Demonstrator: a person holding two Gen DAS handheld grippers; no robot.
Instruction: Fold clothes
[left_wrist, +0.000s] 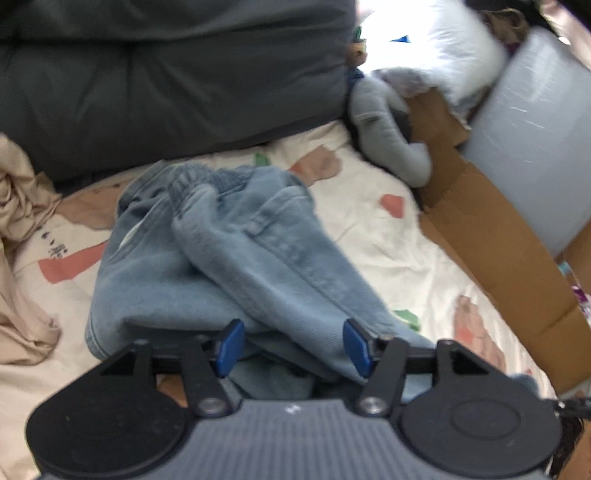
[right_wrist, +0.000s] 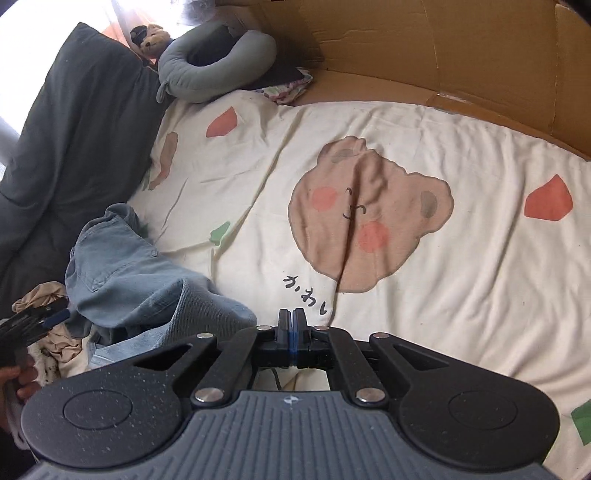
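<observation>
The jeans (left_wrist: 221, 251) look heavy, limp denim, best pinched at a hem or waistband. The left gripper (left_wrist: 293, 347) hangs spread above them, clasping nothing; the right gripper (right_wrist: 291, 325) is closed empty.

L gripper (left_wrist: 293, 347) jaws apart, pointing 12 o'clock, tilted down. R gripper (right_wrist: 291, 325) pads pressed together, empty, angled down.

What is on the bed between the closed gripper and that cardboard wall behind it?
Only bare printed bedsheet lies between the right gripper and the cardboard, in the right wrist view.

Crumpled jeans (left_wrist: 221, 251) on printed sheet (left_wrist: 373, 229), beneath parted jaws.
</observation>
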